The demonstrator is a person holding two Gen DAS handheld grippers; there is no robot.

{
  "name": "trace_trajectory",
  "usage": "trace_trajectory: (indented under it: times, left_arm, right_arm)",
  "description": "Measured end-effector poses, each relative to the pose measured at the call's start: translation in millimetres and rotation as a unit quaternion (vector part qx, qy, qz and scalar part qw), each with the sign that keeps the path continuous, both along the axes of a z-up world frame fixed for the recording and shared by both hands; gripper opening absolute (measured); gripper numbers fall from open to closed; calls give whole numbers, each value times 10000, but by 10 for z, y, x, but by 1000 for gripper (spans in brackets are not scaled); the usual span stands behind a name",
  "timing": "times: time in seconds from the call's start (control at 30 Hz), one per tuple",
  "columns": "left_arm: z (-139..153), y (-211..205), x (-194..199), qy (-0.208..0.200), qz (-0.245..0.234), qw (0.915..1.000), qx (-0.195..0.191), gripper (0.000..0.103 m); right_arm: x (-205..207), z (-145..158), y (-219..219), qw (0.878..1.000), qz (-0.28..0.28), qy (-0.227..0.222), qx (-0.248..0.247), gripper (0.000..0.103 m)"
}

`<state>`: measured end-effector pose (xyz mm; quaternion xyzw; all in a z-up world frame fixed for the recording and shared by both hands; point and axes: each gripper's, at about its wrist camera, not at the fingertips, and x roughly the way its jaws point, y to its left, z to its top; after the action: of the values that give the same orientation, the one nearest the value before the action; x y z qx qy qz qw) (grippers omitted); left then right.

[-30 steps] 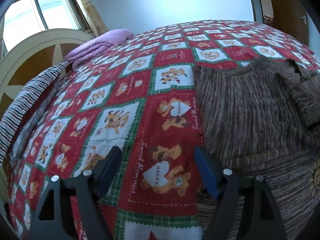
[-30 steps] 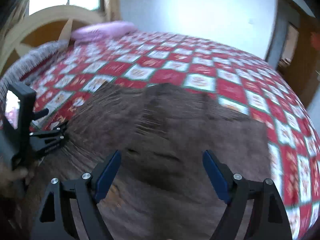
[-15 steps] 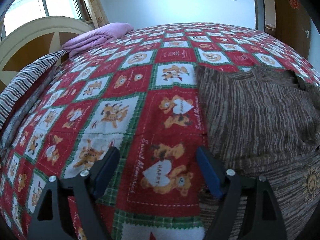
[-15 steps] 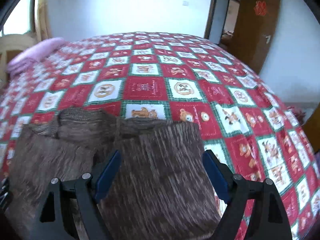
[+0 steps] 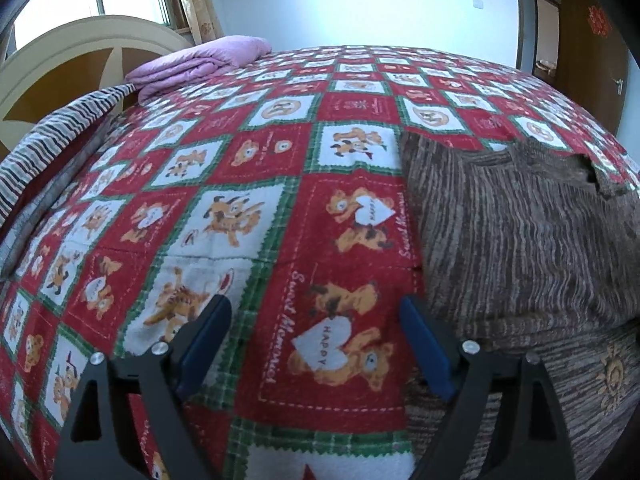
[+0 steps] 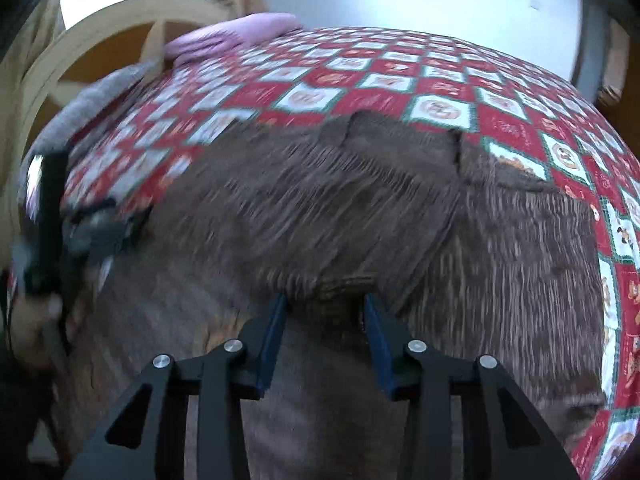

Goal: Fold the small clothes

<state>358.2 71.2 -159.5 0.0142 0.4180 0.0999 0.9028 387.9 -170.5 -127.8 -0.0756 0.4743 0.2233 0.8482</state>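
On the bed's teddy-bear quilt (image 5: 248, 184) lies a brown knit sweater (image 6: 320, 208); right gripper (image 6: 325, 312) pinches a raised fold, probably to flip it, while left gripper (image 5: 316, 332) hovers wide at its edge.

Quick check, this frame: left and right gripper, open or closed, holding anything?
Left gripper: open, holding nothing, over the bedspread beside the brown sweater.
Right gripper: partly closed around a sweater fold; a firm pinch cannot be told.

Bare bedspread (image 5: 248, 184) lies open left of the sweater (image 5: 520, 240); folded purple blanket (image 5: 200, 62) sits far off.
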Motion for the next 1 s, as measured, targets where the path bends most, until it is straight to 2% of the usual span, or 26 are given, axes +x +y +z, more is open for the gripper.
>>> trace_trajectory:
  times: [0.1, 0.23, 0.33, 0.43, 0.57, 0.6, 0.7, 0.73, 0.77, 0.8, 0.9, 0.97, 1.0]
  left_arm:
    - [8, 12, -7, -21, -27, 10000, -91, 89]
    - [115, 86, -29, -66, -127, 9990, -434, 89]
    - [335, 0, 8, -316, -430, 9982, -256, 89]
    - [482, -148, 225, -371, -791, 9956, -349, 89]
    - [394, -350, 689, -221, -921, 9946, -426, 86]
    - [327, -399, 804, -100, -988, 9938, -493, 80]
    - [53, -528, 1102, 428, -857, 9953, -141, 52]
    - [2, -508, 1158, 522, -813, 9951, -199, 48]
    - [29, -473, 1153, 428, -789, 9955, -297, 39]
    - [70, -447, 1135, 344, -817, 9954, -364, 7]
    - [156, -295, 1015, 115, -749, 9958, -516, 7]
    - [132, -239, 961, 75, -734, 9963, -442, 7]
    - [112, -183, 918, 43, -625, 9973, -370, 0]
  right_arm:
    - [-185, -56, -81, 9996, 90, -4, -282, 41]
    - [-368, -68, -238, 9993, -117, -262, -240, 41]
    - [-518, -147, -274, 9975, -219, -646, -159, 42]
    - [-572, -156, -238, 9954, -285, -875, -266, 42]
    - [-552, -161, -264, 9956, -329, -858, -155, 42]
    - [-555, -161, -269, 9956, -338, -863, -133, 42]
    - [-568, -165, -262, 9950, -348, -930, -142, 42]
    - [-578, -166, -258, 9946, -354, -967, -153, 42]
    - [-591, -168, -259, 9943, -354, -990, -160, 42]
    - [-599, -166, -259, 9941, -357, -1009, -161, 42]
    - [-608, -162, -278, 9940, -380, -1026, -90, 42]
    - [-623, -160, -291, 9939, -396, -1028, -44, 43]
    - [-626, -159, -292, 9938, -404, -1033, -35, 43]
